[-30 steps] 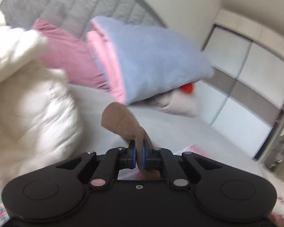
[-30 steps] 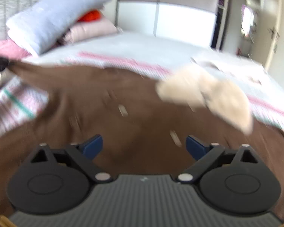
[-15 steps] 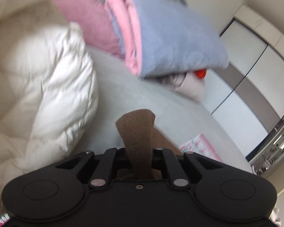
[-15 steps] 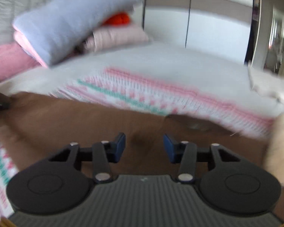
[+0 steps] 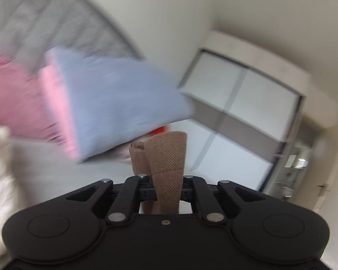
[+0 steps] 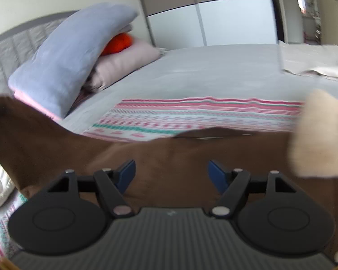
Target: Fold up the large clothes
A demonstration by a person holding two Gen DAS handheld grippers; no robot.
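The large brown garment [image 6: 169,157] is spread across the bed in the right wrist view. A cream fleecy part [image 6: 315,135] of it shows at the right, and its left end is pulled up toward the frame's left edge. My left gripper [image 5: 166,193] is shut on a strip of the brown ribbed fabric [image 5: 169,155], which stands up between its jaws. My right gripper [image 6: 171,174] hovers over the garment's middle. Its jaws are opening, the blue pads [image 6: 126,173] are wide apart, and the cloth lies below them, not pinched.
A folded blue-and-pink blanket [image 6: 74,51] leans on a pale pink pillow [image 6: 126,63] and something orange [image 6: 119,42] at the grey headboard [image 5: 33,22]. A striped patterned blanket [image 6: 191,117] covers the grey sheet [image 6: 214,72]. White wardrobe doors [image 5: 247,103] stand behind. A white duvet [image 5: 0,168] lies left.
My left gripper has risen with the brown strip still pinched and now looks more level. My right gripper slid sideways over the garment; its jaws narrowed, then spread again.
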